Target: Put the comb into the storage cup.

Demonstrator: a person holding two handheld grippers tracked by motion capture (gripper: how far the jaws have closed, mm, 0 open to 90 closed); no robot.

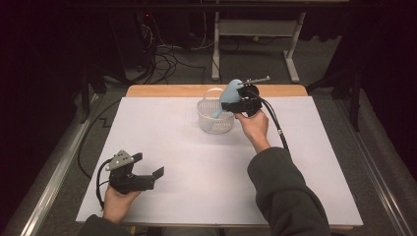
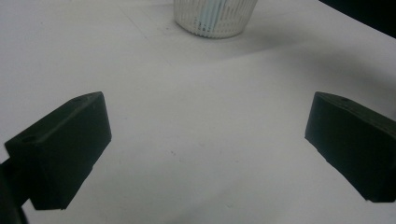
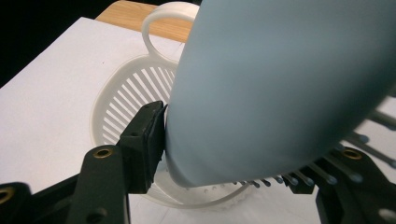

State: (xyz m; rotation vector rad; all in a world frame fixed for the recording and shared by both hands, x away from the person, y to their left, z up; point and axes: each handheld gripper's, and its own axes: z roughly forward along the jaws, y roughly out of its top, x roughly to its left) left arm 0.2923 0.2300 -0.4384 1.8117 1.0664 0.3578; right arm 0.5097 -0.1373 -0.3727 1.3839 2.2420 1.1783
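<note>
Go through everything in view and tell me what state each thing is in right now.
Brush: light blue, between the right gripper's jaws, tilted over the basket.
Basket: white, upright on the table, handle up.
Right gripper: holding the brush above the basket.
Left gripper: open, nothing in it, low over the table.

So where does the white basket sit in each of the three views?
High view: basket stands far centre of the white sheet, left of the right claw.
Left gripper view: basket at top centre, cut off by the edge.
Right gripper view: basket lies below the pale blue brush.
Shared landmark: white sheet.
</note>
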